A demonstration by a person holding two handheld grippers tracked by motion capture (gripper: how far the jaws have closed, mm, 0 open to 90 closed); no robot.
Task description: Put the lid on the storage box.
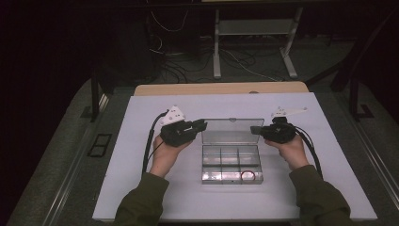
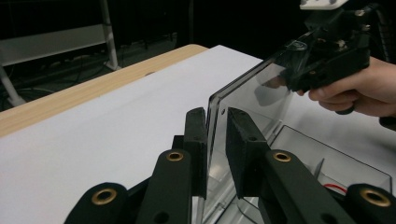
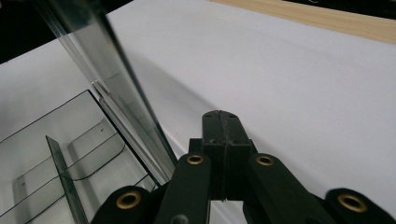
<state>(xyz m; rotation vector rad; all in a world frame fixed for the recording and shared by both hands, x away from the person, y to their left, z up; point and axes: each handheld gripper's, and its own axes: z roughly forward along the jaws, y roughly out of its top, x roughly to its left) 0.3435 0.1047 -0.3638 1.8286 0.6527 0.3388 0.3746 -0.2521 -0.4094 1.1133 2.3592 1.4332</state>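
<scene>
Left gripper [image 1: 201,125]: its fingers [image 2: 196,140] straddle the left edge of the clear lid [image 1: 232,130] of the compartment box [image 1: 231,163]. One finger lies against the lid's outer face; the other stands just off its inner face, so the grip reads as slack rather than clamped. The lid stands raised, near upright, hinged along the far side of the box.

Right gripper [image 1: 256,130]: its fingers [image 3: 223,135] are clenched flat together with nothing between them. From above they sit at the lid's right edge. In the right gripper view the lid rises just beside them, on the side toward the box; contact cannot be confirmed.

Step in hand, as judged: opening or steadying the lid, with the left fingers guiding the edge and the right ones propping it. The next move calls for a firm hold on the left edge, or a steady push from the right, so the lid does not swing on its hinge.

Other items: a red ring [image 1: 248,175] lies in the near compartment on the right gripper's side, well apart from both sets of fingers. The white bench [image 1: 141,188] around the box is otherwise bare. Nothing obstructs the lid's travel; the cables trail behind the hands.
</scene>
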